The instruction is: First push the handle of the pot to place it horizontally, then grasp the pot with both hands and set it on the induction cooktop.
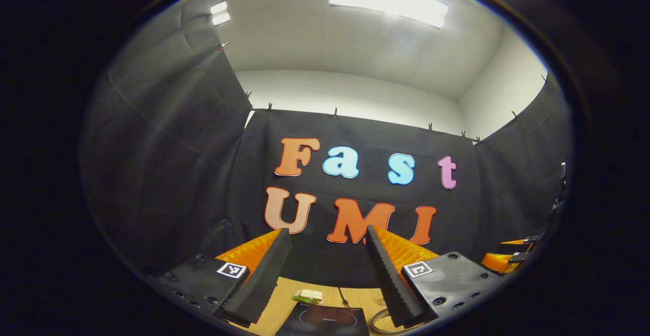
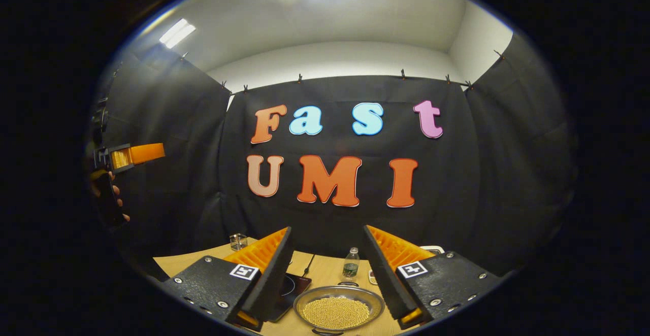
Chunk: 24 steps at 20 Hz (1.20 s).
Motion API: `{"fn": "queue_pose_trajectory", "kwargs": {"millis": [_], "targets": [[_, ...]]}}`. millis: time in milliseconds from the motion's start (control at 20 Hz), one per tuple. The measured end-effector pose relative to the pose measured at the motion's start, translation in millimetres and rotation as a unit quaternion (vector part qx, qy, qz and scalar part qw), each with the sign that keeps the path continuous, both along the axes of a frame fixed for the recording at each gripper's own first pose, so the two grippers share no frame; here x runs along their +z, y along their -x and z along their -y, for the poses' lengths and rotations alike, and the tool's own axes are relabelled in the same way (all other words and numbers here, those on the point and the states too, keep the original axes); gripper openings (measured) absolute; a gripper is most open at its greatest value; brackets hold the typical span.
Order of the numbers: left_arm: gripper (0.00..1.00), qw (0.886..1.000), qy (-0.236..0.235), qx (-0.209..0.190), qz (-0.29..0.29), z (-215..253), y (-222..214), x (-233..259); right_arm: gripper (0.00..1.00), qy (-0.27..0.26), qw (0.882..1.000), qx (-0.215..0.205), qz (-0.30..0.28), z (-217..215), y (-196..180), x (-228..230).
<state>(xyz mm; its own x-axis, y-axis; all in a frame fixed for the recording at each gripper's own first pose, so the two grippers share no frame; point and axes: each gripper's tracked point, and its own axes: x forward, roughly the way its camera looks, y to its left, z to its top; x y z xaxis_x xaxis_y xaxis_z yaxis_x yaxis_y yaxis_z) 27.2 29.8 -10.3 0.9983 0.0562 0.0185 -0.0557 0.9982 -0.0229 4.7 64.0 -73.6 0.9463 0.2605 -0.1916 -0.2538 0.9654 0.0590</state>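
In the right gripper view a shallow metal pot (image 2: 337, 308) full of small yellow beads sits on the wooden table just below and between my fingers, with a small handle at its far rim (image 2: 347, 284). The black induction cooktop (image 2: 289, 288) lies to its left. My right gripper (image 2: 327, 229) is open above the pot and holds nothing. My left gripper (image 1: 326, 230) is open too, raised over the cooktop (image 1: 325, 321), and the pot's rim (image 1: 382, 322) peeks out at its right finger. At the left, a hand holds the left gripper (image 2: 133, 154) high.
A small water bottle (image 2: 349, 263) stands behind the pot, and a glass (image 2: 237, 242) sits at the table's far left. A small pale packet (image 1: 308, 296) lies beyond the cooktop. Part of the right gripper (image 1: 508, 259) shows at the far right. Black cloth walls close in the table.
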Motion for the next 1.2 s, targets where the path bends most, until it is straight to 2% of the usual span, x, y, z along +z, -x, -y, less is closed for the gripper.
{"fn": "queue_pose_trajectory", "kwargs": {"millis": [50, 200, 350, 550, 750, 850, 950, 1100, 1200], "targets": [[0.97, 1.000, -0.001, -0.001, -0.005, 0.7, -2.9, -3.6, 0.76, -0.002, 1.000, 0.010, -0.015, 0.0, -0.6, -9.5], [0.96, 1.000, 0.002, -0.003, -0.007, 0.7, -11.6, -7.1, 0.61, -0.007, 0.997, 0.034, -0.063, -4.0, 2.7, -42.7], [0.97, 1.000, -0.008, 0.001, -0.006, -3.6, -21.2, -10.7, 0.38, -0.011, 0.990, 0.066, -0.122, -12.4, 10.5, -81.6], [0.97, 1.000, -0.028, 0.005, -0.003, -6.1, -35.3, -22.0, 0.21, -0.030, 0.967, 0.111, -0.226, -31.9, 30.4, -138.9], [0.96, 0.999, -0.041, 0.013, -0.017, -11.9, -49.7, -44.6, 0.05, -0.019, 0.946, 0.127, -0.297, -40.2, 39.1, -185.7], [0.96, 0.999, -0.043, 0.017, -0.019, -17.1, -56.4, -49.9, 0.00, 0.014, 0.933, 0.147, -0.330, -45.5, 47.4, -212.0], [0.96, 0.998, -0.046, 0.025, -0.024, -25.9, -66.0, -58.0, 0.00, 0.038, 0.918, 0.159, -0.363, -48.4, 56.3, -236.9], [0.96, 0.997, -0.052, 0.034, -0.035, -36.4, -76.0, -68.1, 0.00, 0.034, 0.890, 0.184, -0.416, -59.1, 79.1, -258.1], [0.96, 0.997, -0.052, 0.038, -0.037, -40.9, -79.2, -71.8, 0.00, 0.042, 0.878, 0.192, -0.437, -59.8, 89.4, -269.6]]}}
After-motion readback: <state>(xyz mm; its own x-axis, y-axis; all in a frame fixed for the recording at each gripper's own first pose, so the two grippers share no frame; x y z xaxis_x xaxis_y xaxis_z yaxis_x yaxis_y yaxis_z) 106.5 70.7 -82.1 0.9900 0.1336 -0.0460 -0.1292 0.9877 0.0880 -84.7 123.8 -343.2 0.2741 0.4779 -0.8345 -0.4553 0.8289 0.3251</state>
